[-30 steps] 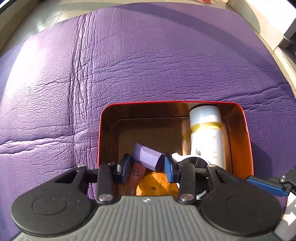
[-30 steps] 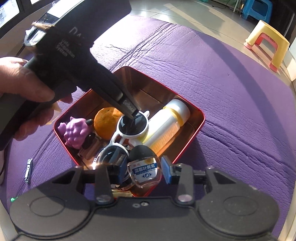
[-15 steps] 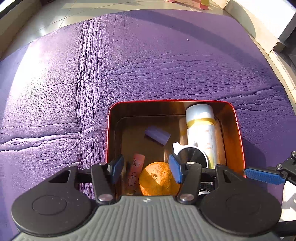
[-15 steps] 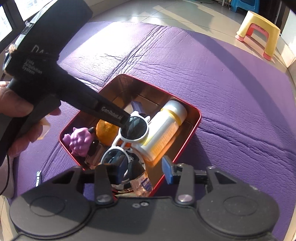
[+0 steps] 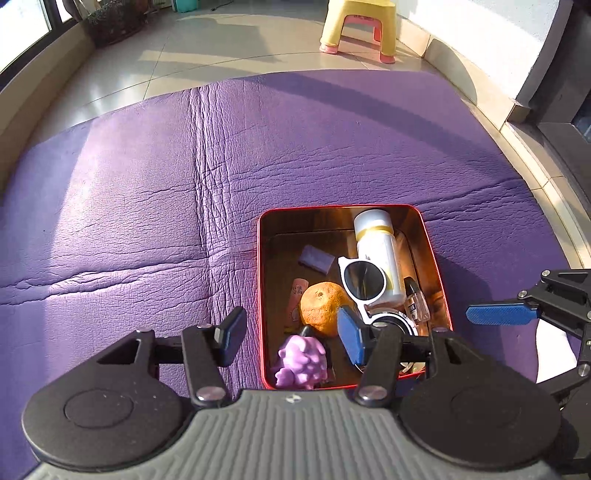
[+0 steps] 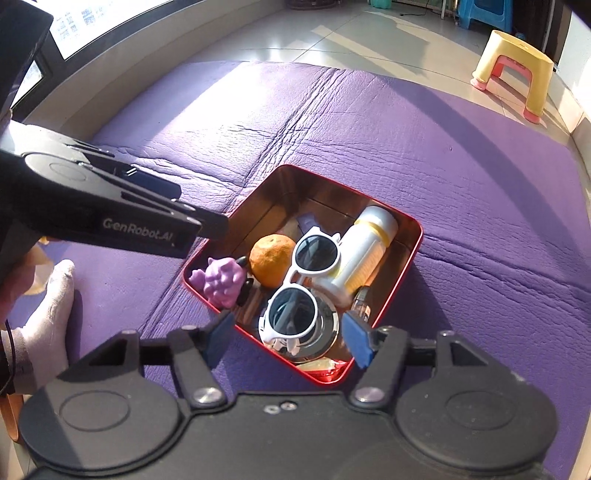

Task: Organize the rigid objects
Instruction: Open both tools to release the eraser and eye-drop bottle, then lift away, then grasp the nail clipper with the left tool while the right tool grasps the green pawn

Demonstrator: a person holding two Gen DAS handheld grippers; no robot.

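Note:
A red tin box (image 5: pixel 261 280) (image 6: pixel 413 254) sits on the purple mat. It holds an orange (image 5: pixel 322 308) (image 6: pixel 272 260), white sunglasses (image 5: pixel 364 280) (image 6: pixel 301 291), a white bottle with a yellow band (image 5: pixel 378 254) (image 6: pixel 365 251), a purple toy (image 5: pixel 301 363) (image 6: pixel 219 280), a small purple block (image 5: pixel 314 258), a small clear bottle (image 5: pixel 416 306) and a round metal lid (image 6: pixel 325 332). My left gripper (image 5: pixel 291 334) is open and empty above the box's near left edge. My right gripper (image 6: pixel 290 339) is open and empty above the near corner.
The purple leather mat (image 5: pixel 147 184) covers the floor around the box. A yellow stool (image 5: pixel 358 27) (image 6: pixel 513 70) stands on the tiles beyond the mat. The right gripper's blue finger (image 5: pixel 498 314) shows at the right of the left wrist view. A hand in a white glove (image 6: pixel 48 306) rests at the left.
The left gripper let go of the purple block into the box. The right gripper let go of the small clear bottle. Both opened and drew back and up from the box.

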